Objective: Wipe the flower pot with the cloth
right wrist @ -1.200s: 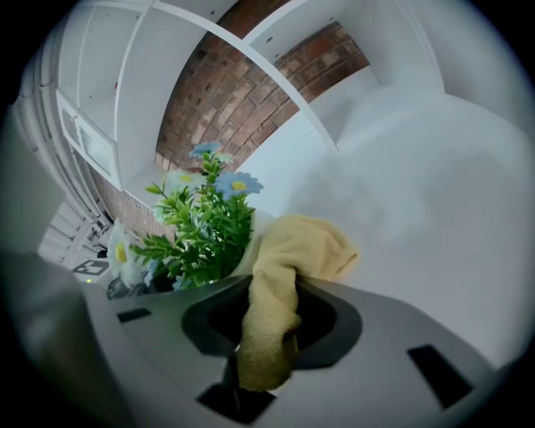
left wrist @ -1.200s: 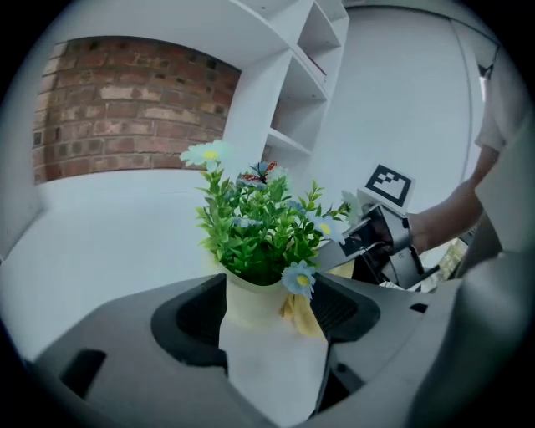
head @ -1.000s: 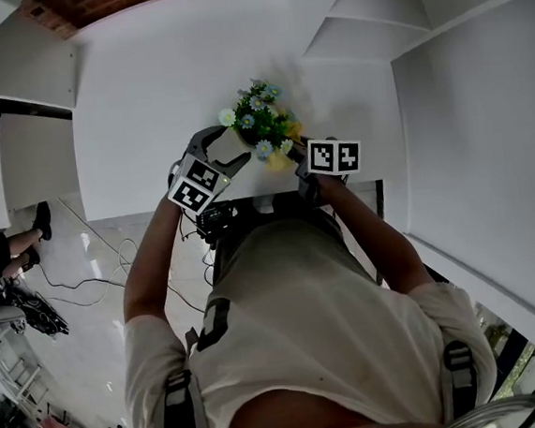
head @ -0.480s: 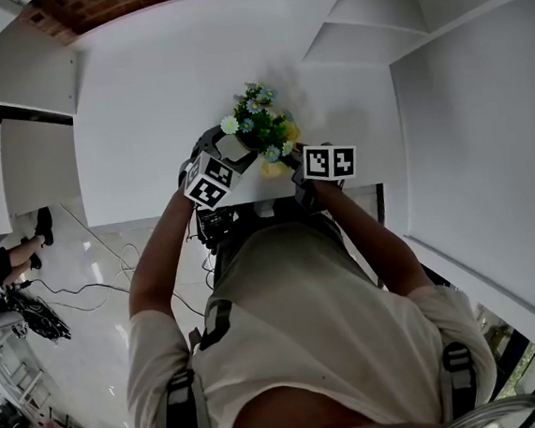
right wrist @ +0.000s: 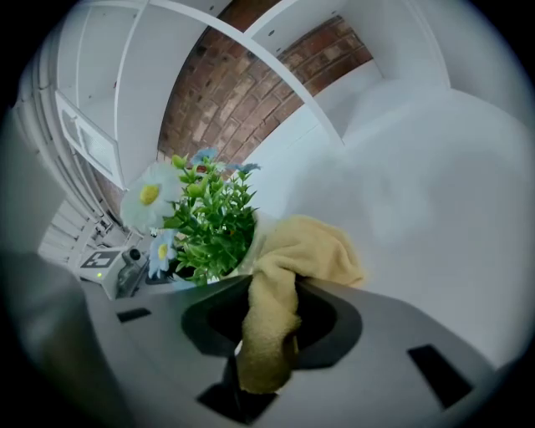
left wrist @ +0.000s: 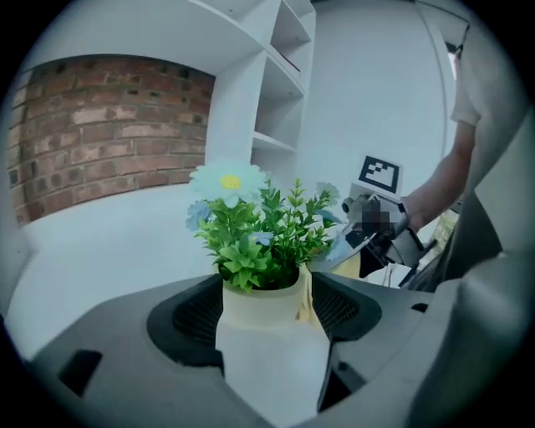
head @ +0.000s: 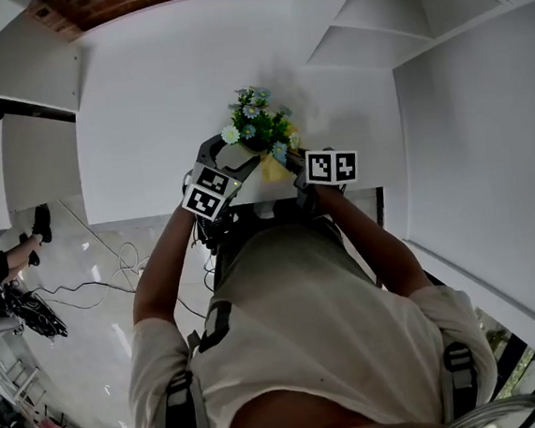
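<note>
A cream flower pot with green leaves and pale blue and white flowers sits between the jaws of my left gripper, which is shut on its sides. In the head view the pot's plant stands near the white table's front edge, with the left gripper at its left. My right gripper is shut on a yellow cloth, which is bunched against the pot's side next to the plant. The cloth shows just below the flowers, beside the right gripper.
The pot is over a white table whose front edge runs under both hands. White shelves rise at the right and a brick wall stands behind. Cables lie on the floor at the left.
The left gripper has rolled a little with the pot in it, so its marker cube sits at a new angle. Both hands stay in nearly the same place, with the cloth still at the pot.
</note>
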The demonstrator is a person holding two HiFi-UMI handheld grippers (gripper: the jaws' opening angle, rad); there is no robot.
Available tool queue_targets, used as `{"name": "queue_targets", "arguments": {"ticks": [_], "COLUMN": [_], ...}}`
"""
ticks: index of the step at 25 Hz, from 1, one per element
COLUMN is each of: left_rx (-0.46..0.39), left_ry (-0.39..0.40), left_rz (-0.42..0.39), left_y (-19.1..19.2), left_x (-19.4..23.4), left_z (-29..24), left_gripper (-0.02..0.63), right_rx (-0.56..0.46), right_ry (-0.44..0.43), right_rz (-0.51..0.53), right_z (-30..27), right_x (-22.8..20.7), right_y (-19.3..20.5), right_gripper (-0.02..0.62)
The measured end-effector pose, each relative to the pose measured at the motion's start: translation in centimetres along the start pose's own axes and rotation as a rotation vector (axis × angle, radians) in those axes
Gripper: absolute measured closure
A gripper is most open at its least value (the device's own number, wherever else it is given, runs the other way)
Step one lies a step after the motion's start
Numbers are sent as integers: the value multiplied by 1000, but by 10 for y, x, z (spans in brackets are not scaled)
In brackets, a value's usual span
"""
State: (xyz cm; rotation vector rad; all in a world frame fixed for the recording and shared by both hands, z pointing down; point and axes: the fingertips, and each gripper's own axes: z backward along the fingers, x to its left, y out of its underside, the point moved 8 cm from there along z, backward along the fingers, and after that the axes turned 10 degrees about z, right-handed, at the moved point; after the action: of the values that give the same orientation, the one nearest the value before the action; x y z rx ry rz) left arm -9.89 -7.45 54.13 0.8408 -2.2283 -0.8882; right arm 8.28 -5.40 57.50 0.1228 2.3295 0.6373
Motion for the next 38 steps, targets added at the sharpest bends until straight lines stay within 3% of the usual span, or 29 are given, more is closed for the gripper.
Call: {"name": "queue_targets", "arguments": {"ticks": [2,5,9,11,15,19,22,25,30,32,34,38], "left_rx": [42,87,207,221,146,58,-4,-50,-36,-47,-40,67], "left_ry": [40,28,90,97,34,-86,-188,-230,-148,-117,-95,-6], "left_rz": [-44,-127,-179,-190,-122,-8,88,153,127,83,22,-49], "left_y": [-7,-11,-5,-4,0,8,12,13,6,-1,-8,-12], "left_x": [10,23,32,29,24,11,-1,-5,1,10,20,28], "left_z": [6,5,-14,-20,-21,-21,-22,-21,-8,2,9,-4], "left_gripper": [273,273,272,272,272,272,272,272,273,310,307,296], "right_rx": [3,12,7,13,-12,-43,-34,-9,15,9,-6,-20], "right_ry": [-3,0,7,14,32,61,68,56,39,37,44,64], "right_rz": [16,28,38,46,34,15,13,29,44,48,46,47], "right_z": [0,0,-2,-2,-1,1,-1,-6,-9,-7,-2,-1], "right_x": [-2,-4,-6,-5,-9,-12,-6,5,9,5,-3,-11], "right_y": [-5,-7,-9,-9,-16,-18,-10,-1,3,-3,-11,-25], "right_gripper": [477,477,477,477,478,479,482,482,479,479,479,479]}}
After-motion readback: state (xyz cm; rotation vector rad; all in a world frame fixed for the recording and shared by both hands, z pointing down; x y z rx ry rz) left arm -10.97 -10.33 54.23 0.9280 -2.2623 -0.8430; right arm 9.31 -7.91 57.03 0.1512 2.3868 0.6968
